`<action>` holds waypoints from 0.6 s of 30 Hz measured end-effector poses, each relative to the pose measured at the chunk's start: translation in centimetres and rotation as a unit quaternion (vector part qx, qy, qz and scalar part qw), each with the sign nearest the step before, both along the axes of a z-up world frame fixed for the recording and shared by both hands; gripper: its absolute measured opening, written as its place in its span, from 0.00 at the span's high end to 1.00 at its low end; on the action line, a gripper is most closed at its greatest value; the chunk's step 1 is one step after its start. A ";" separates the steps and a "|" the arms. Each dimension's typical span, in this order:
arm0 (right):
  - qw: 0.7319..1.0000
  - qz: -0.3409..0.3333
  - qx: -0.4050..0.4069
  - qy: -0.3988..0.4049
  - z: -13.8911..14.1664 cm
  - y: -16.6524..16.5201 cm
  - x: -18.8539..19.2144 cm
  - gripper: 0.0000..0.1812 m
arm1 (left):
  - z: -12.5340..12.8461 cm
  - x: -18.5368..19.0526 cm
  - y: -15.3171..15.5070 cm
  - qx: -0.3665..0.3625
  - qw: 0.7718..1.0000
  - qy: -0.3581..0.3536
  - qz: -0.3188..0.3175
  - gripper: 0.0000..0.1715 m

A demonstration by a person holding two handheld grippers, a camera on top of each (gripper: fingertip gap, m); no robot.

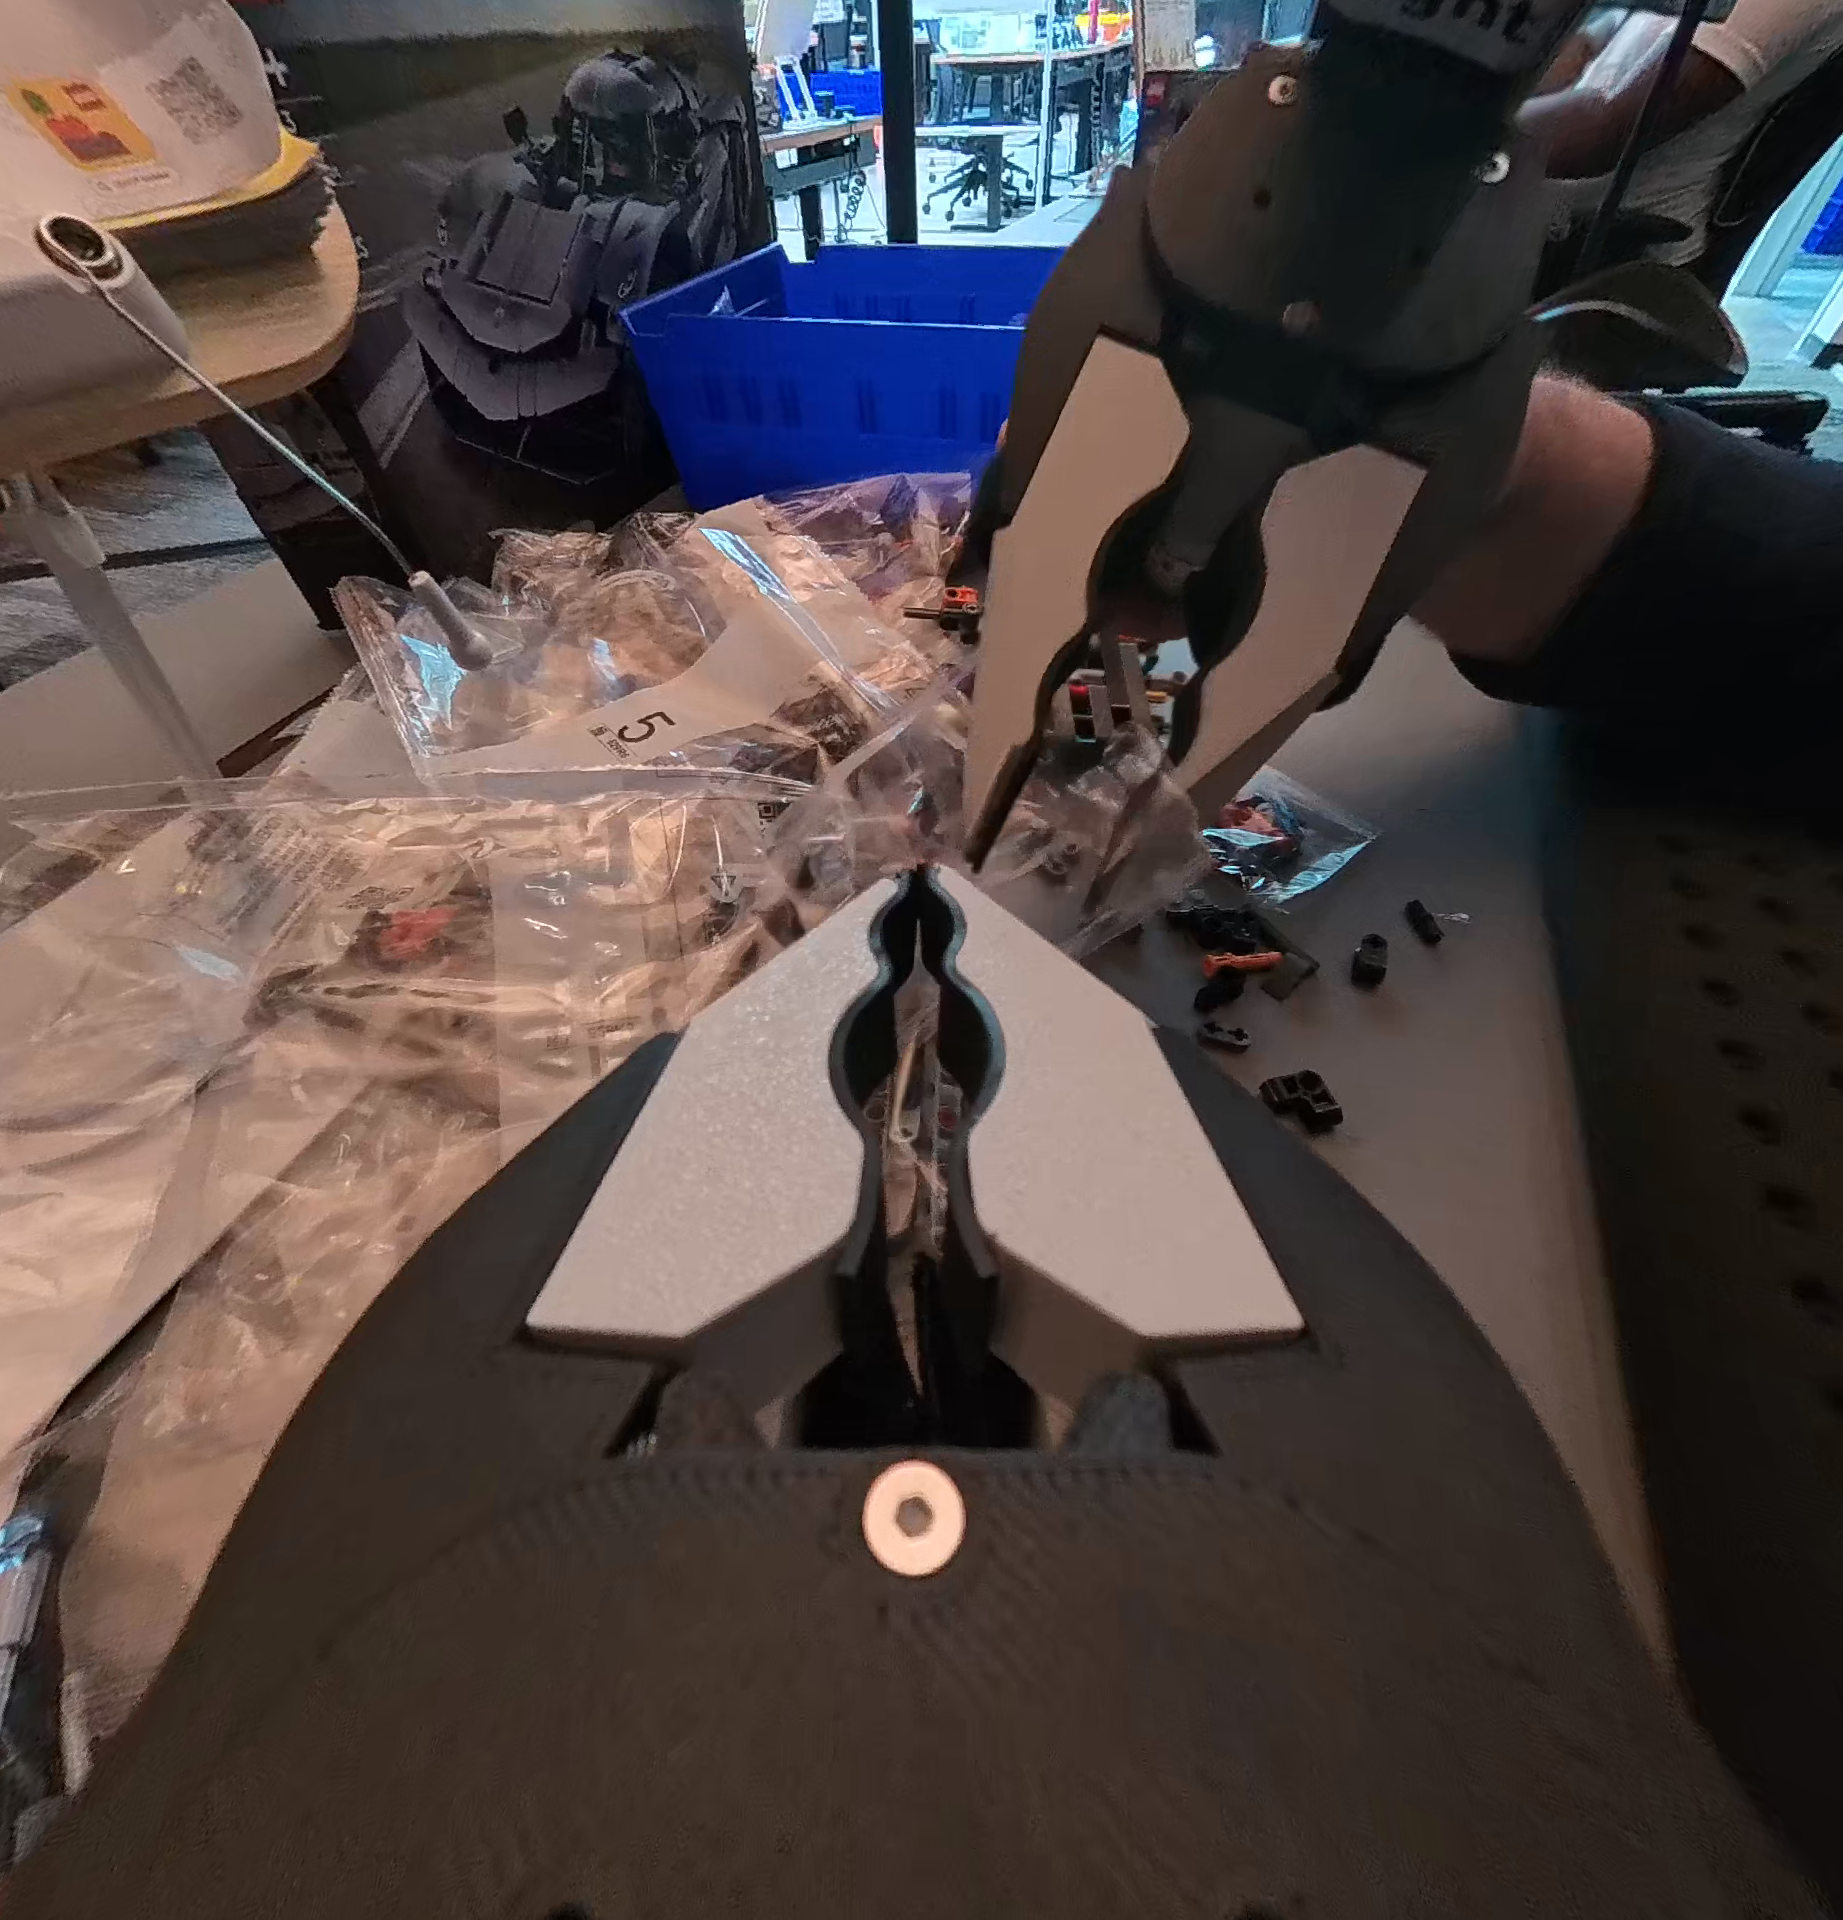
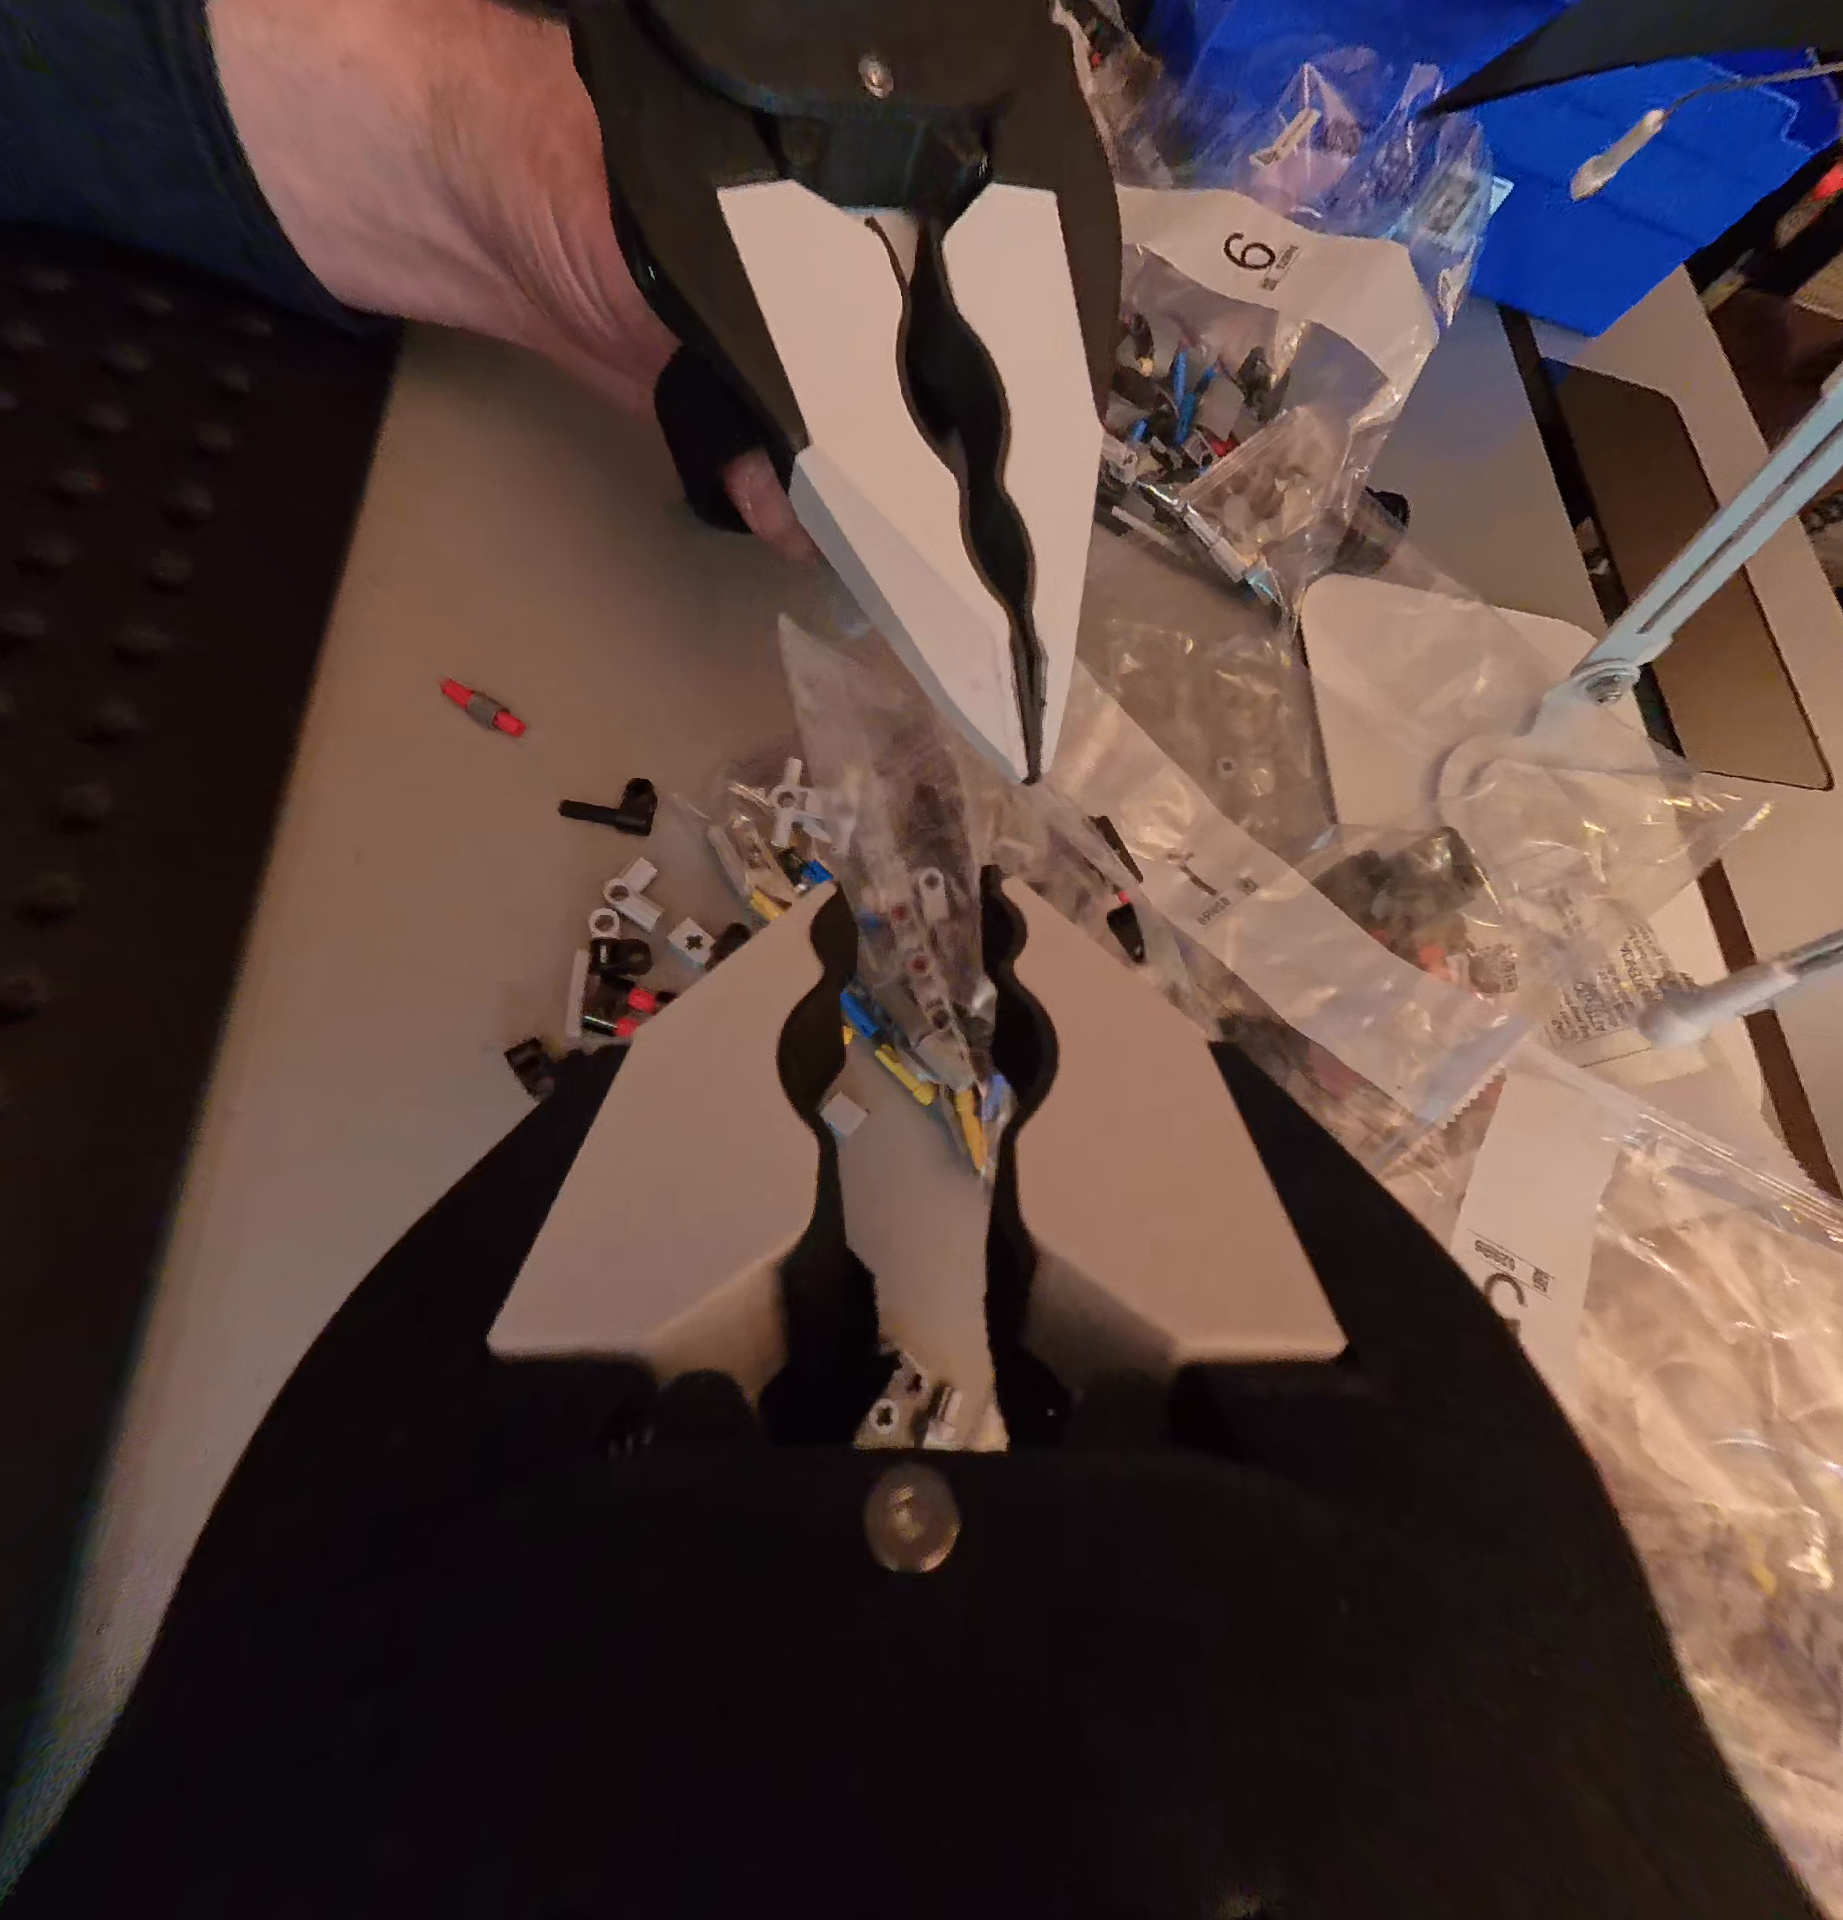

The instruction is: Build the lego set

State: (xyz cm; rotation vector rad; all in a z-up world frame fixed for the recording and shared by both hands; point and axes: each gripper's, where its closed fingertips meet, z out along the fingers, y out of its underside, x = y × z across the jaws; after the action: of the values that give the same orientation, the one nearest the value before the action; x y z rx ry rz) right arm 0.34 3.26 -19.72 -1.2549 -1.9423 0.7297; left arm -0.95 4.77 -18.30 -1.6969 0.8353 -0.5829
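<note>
Grey matte table carries crinkled clear bags and loose pieces. Left fingers are pressed together, pinching the thin film of a small bag of grey, blue and yellow lego pieces. Right fingers are part open around the same bag. Small black and red pins lie just beside it; a blue bin stands at the far edge.
</note>
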 end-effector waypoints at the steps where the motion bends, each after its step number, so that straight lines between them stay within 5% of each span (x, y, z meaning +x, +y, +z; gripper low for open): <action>1: 1.000 -0.005 0.012 -0.007 -0.3 0.2 -0.1 0.88 | -0.1 0.1 0.0 -0.001 1.000 0.001 -0.001 1.00; 6: 0.998 -0.013 0.040 -0.041 -1.8 0.5 -0.2 0.87 | 0.1 0.3 -0.1 -0.004 1.000 -0.009 -0.008 1.00; 10: 0.995 -0.024 0.074 -0.060 -2.6 1.1 -0.1 1.00 | 0.0 0.4 -0.1 -0.013 1.000 -0.016 -0.010 1.00; 18: 0.992 -0.027 0.100 -0.070 -3.1 1.4 -0.1 1.00 | -0.2 0.1 0.3 -0.021 1.000 -0.018 0.002 0.95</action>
State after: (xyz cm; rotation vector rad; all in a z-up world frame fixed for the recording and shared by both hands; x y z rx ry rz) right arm 0.20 4.65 -22.79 -1.2576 -2.0285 0.4161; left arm -0.90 5.04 -18.45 -1.7210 0.7975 -0.6302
